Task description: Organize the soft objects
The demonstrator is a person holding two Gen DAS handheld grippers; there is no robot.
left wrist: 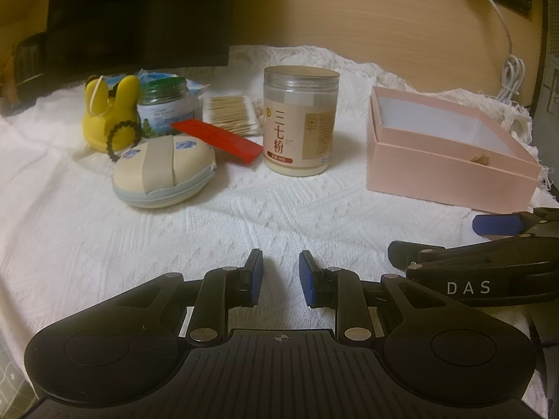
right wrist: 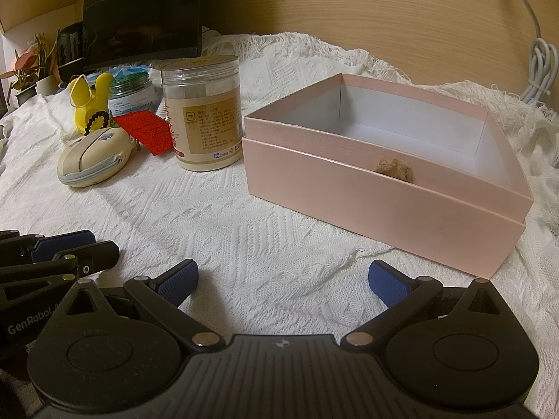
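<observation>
A yellow soft bunny toy [left wrist: 106, 111] with a black bead bracelet [left wrist: 122, 134] stands at the far left; it also shows in the right wrist view [right wrist: 89, 104]. A beige zip pouch [left wrist: 162, 174] lies in front of it, also seen from the right wrist [right wrist: 92, 160]. An open pink box [right wrist: 384, 181] with a white inside sits on the right [left wrist: 450, 155]. My left gripper [left wrist: 280, 277] is open a little and empty, low over the white cloth. My right gripper [right wrist: 283, 279] is open wide and empty, in front of the box.
A tall jar of beige powder [left wrist: 300, 122] stands mid-table, with a red card [left wrist: 218, 139], a cotton swab pack [left wrist: 230, 113] and a green-lidded jar [left wrist: 167, 108] to its left. A black monitor [left wrist: 139, 14] stands behind. A white cable [left wrist: 510, 76] hangs at the right.
</observation>
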